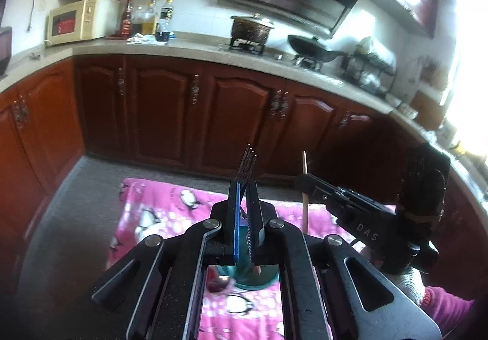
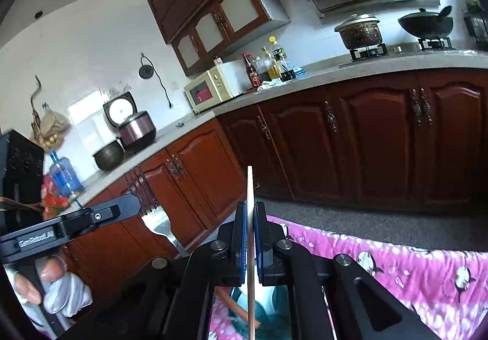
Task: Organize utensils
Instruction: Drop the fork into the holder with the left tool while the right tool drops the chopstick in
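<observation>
Holding a fork [image 1: 247, 163] upright, the left gripper [image 1: 244, 212] has its jaws closed on the neck of the utensil, tines pointing up and handle running down toward the teal cup [image 1: 259, 277] that sits directly below it on the pink penguin-print cloth [image 1: 158, 212]. The right gripper [image 2: 250, 236] likewise clamps a pale chopstick [image 2: 250, 187] between its jaws, long axis vertical, lower end reaching down past the cup's rim (the right wrist view shows the teal cup just under the jaws, with another brownish stick already leaning inside). A spoon bowl [image 1: 220, 282] lies on the cloth just left of the cup.

Both utensils stand nearly parallel above the cup, so the coming move looks like a straight descent along each one's own axis. The left gripper seems more squarely over the cup; the right one sits just to the cup's right and slightly beyond it.

Beyond the cup the cloth ends, then grey floor, then the dark red cabinets [image 1: 170, 114] and the tabletop [image 1: 189, 48] carrying a microwave [image 1: 76, 23], bottles and a pot [image 1: 250, 26].
</observation>
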Demonstrator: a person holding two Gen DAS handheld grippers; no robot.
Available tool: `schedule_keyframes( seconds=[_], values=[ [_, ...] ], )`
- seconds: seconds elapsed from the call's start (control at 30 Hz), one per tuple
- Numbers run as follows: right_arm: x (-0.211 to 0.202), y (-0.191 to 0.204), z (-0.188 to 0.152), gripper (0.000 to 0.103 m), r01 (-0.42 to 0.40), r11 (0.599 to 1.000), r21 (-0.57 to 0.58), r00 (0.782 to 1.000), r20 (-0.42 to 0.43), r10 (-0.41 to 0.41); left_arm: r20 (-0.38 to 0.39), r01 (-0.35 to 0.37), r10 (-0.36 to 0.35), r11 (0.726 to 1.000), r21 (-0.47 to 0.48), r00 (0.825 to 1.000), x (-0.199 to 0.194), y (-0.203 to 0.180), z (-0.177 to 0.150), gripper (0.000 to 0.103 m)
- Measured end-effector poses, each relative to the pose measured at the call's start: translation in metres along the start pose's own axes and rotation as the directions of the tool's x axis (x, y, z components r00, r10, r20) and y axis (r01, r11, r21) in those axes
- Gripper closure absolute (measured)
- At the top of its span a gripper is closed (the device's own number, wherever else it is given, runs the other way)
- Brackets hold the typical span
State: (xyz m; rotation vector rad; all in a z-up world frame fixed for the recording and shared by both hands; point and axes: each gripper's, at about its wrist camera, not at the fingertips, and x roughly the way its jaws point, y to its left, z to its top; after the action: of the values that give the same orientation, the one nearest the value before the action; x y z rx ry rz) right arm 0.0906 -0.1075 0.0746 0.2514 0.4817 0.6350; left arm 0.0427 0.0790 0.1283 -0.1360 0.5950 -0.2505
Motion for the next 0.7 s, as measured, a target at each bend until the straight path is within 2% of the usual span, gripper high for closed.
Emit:
schedule_keyframes(
  seconds=[0.1, 0.3, 0.5, 0.7],
  values=[
    [0.024, -0.001, -0.008, 0.099, 0.022, 1.0, -0.015, 1.0, -0.003, -0.022, -0.012, -0.026, 0.026, 1.0, 0.004, 1.0, 0.012, 0.006, -0.006, 0.1],
    [0.039, -0.005, -0.001, 0.099, 0.021, 0.999, -0.028, 0.999, 0.027, -0.02, -0.032, -0.038, 0.038, 0.999, -0.006, 0.999, 0.028, 0.012, -0.011, 0.1],
    [0.055, -0.004, -0.004, 0.099, 0.099, 0.991, -0.088, 0.992, 0.088, -0.091, -0.05, -0.058, 0.058, 0.998, 0.0, 0.997, 0.041, 0.013, -0.018, 0.1],
    [0.053, -0.001, -0.026, 0.099, 0.093, 0.989, -0.118, 0.995, 0.04, -0.089, -0.076, -0.049, 0.049, 0.999, 0.0, 0.996, 0.047, 0.011, -0.027, 0.1]
  ],
)
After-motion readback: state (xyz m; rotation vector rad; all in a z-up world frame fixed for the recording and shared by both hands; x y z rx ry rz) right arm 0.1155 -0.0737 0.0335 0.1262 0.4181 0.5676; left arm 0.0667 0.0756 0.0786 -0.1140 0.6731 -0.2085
